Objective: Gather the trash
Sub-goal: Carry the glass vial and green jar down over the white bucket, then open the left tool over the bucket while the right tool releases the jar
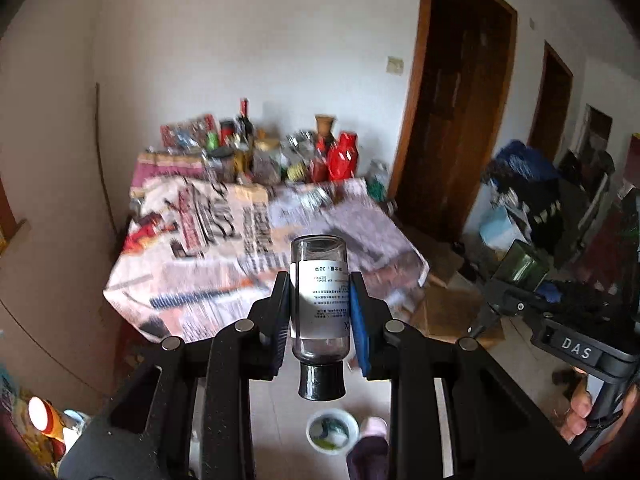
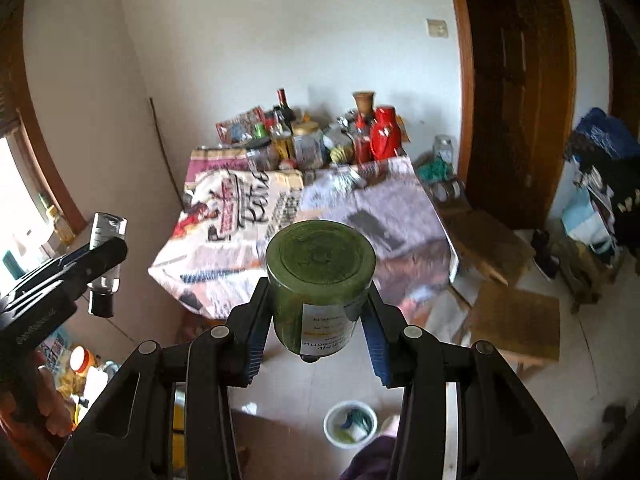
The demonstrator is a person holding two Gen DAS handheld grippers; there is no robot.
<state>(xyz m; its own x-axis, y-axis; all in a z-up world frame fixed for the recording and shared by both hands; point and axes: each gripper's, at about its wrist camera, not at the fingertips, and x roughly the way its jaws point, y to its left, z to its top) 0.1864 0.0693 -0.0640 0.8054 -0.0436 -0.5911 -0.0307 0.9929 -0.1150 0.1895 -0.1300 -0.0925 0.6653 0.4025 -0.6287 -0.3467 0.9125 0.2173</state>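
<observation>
Left gripper [image 1: 320, 312] clamps clear bottle [image 1: 319, 296] mid-body, right gripper [image 2: 318, 320] clamps green jar [image 2: 320, 280]; both look rigid, light, slippery.

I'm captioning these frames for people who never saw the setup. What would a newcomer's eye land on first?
Most striking is the clear bottle, held upside down in the left gripper with its black cap pointing down. Next is the dark green jar, clamped in the right gripper with its base toward the camera. Behind both stands a table spread with printed paper, its far end crowded with bottles and jars, and a small white bin sits on the floor below.
</observation>
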